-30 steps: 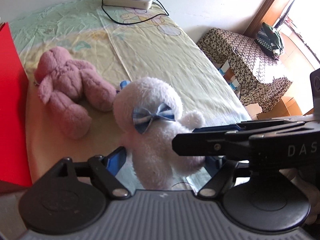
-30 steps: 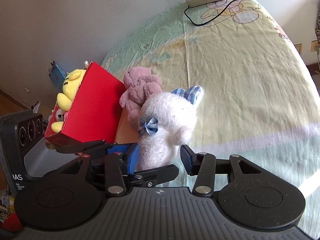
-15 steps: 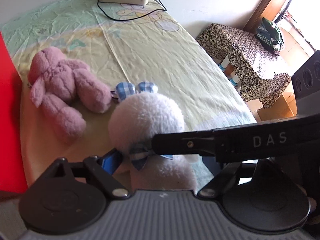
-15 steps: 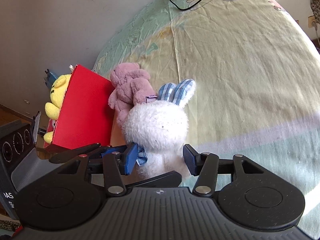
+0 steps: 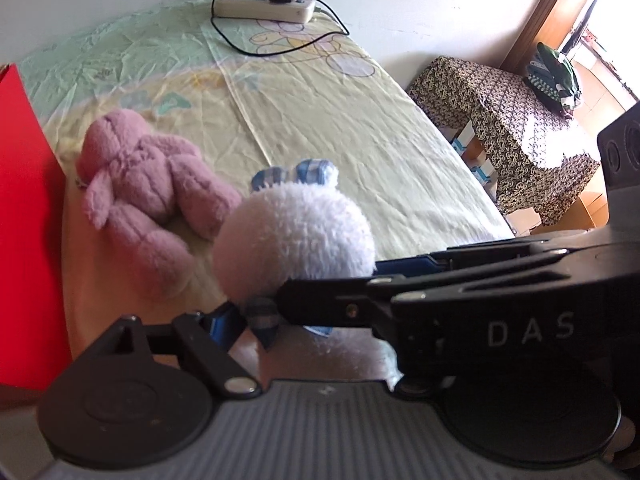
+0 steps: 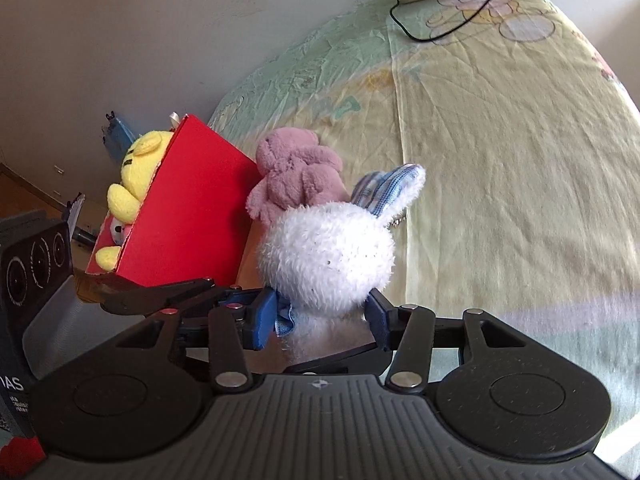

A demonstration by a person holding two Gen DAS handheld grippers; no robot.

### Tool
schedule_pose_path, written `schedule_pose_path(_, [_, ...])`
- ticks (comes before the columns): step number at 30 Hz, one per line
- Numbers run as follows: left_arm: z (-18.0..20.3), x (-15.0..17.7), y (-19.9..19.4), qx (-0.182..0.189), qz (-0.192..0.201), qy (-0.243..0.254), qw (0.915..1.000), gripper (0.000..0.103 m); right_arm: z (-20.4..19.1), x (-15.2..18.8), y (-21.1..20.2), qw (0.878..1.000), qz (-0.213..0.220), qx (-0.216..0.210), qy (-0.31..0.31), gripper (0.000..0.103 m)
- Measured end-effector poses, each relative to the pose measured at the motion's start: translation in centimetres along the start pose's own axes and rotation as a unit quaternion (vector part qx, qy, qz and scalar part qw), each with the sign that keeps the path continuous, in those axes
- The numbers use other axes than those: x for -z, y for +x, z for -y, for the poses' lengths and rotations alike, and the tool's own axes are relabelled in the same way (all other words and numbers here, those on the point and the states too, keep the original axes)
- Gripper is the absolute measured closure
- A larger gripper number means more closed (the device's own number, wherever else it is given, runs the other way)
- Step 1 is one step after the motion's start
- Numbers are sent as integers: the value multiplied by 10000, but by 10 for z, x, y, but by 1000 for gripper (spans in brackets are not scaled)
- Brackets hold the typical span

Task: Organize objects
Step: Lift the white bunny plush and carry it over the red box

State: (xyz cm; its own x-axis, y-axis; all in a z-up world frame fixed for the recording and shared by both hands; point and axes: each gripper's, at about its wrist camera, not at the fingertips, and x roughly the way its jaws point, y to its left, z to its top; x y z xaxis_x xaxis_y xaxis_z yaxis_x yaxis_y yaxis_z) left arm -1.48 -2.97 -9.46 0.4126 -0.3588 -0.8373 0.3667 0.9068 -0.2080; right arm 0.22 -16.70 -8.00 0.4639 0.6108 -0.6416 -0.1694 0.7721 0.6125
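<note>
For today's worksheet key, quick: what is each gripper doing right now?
Left gripper: jaws just closing around the white bunny; grip cannot be told.
Right gripper: closed on the white bunny.

Bed (image 5: 360,128), pink plush (image 5: 148,196), power strip (image 5: 262,6)

White rabbit toy (image 6: 328,260): long fluffy pile, ears lined in woven checked cloth. Pink plush toy (image 5: 148,196): shorter, matted nap. Yellow toy (image 6: 132,168): fine knitted-looking surface. Red box (image 6: 188,216): smooth matt card. Bed sheet (image 5: 340,128): thin creased printed cloth. Right gripper (image 6: 320,316): matt black ribbed plastic with bright metal pivot pins. Power strip (image 5: 262,6): smooth plastic.
</note>
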Motion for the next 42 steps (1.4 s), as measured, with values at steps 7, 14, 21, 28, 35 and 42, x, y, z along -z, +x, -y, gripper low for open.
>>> schedule_pose_path(7, [10,2,-22,-147,312,112,9993,23,-13,4,-14,9994,264,-115,-168,52])
schedule_pose_path(14, [7,7,-55,-216,704,113,9972,23,-39,7,-26,9967,628,-287,-416,52])
schedule_pose_path(21, [-6,9,-99,-216,1215,319,9918,23,-81,9,-38,9900,1154,-350,-729,52])
schedule_pose_path(28, [-45,16,-146,-106,1568,358,9869,23,-132,11,-29,9839,1480,-414,-908,52])
schedule_pose_path(35, [-93,27,-186,-122,1866,287,9819,23,-184,6,-3,9776,1673,-509,-1170,52])
schedule_pose_path(42, [-143,37,-210,-225,2012,214,9791,23,-227,2,33,9742,1740,-565,-1321,52])
